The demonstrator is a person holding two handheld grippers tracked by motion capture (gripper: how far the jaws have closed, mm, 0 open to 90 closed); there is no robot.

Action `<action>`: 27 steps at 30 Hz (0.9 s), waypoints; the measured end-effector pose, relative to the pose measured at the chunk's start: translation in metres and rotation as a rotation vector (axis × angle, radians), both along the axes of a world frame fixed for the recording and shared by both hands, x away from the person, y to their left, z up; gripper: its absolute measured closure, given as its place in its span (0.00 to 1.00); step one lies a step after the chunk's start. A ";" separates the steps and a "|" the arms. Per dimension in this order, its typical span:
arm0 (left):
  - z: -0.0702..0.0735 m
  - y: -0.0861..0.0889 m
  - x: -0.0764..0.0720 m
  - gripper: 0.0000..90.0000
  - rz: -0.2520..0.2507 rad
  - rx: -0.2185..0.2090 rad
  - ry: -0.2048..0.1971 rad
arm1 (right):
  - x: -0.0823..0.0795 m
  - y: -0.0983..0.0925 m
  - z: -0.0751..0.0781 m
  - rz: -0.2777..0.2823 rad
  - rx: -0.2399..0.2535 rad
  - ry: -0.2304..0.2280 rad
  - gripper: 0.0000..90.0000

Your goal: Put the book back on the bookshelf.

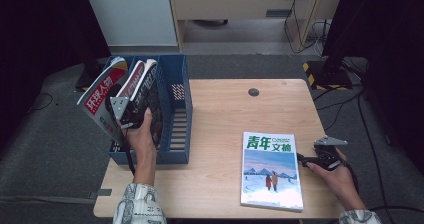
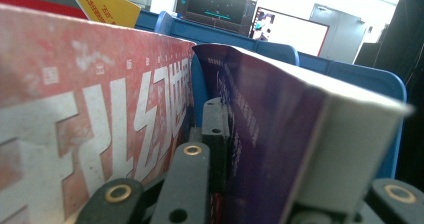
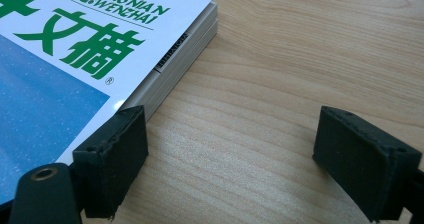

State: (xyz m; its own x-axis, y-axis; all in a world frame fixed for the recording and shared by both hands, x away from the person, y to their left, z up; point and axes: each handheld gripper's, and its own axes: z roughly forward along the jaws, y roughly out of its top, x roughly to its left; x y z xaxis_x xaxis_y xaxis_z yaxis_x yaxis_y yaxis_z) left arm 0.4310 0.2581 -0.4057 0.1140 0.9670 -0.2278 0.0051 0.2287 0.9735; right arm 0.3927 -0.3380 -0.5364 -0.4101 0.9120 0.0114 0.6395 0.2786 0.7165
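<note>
Wooden table [image 1: 225,114], black floor stand [image 1: 334,59], dark curtains [image 1: 40,19], trailing floor cables [image 1: 300,19]

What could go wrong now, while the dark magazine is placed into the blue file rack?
1. The left tool is clamped on the dark magazine at one spot, so it may twist or slip between the jaws.
2. The red magazine leans outward over the blue file rack wall; a push could tip it out.
3. The right tool rests open beside the green-titled magazine and might nudge it toward the table edge.
</note>
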 end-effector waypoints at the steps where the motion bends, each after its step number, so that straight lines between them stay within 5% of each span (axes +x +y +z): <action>1: 0.000 0.000 0.000 0.87 0.003 -0.004 -0.008 | 0.000 0.000 0.000 0.003 -0.002 -0.002 0.16; 4: 0.001 -0.001 -0.002 0.84 0.013 0.017 -0.009 | 0.000 0.000 0.000 0.000 0.000 -0.003 0.16; 13: 0.006 -0.003 -0.016 0.75 0.030 0.096 0.088 | 0.000 0.000 0.000 0.000 -0.002 -0.003 0.16; 20: 0.003 0.005 -0.035 0.73 0.027 0.057 0.133 | 0.000 0.000 0.000 0.004 -0.004 -0.002 0.16; 27: -0.005 0.006 -0.056 0.72 0.035 0.081 0.170 | 0.000 0.000 0.000 -0.002 0.000 0.004 0.15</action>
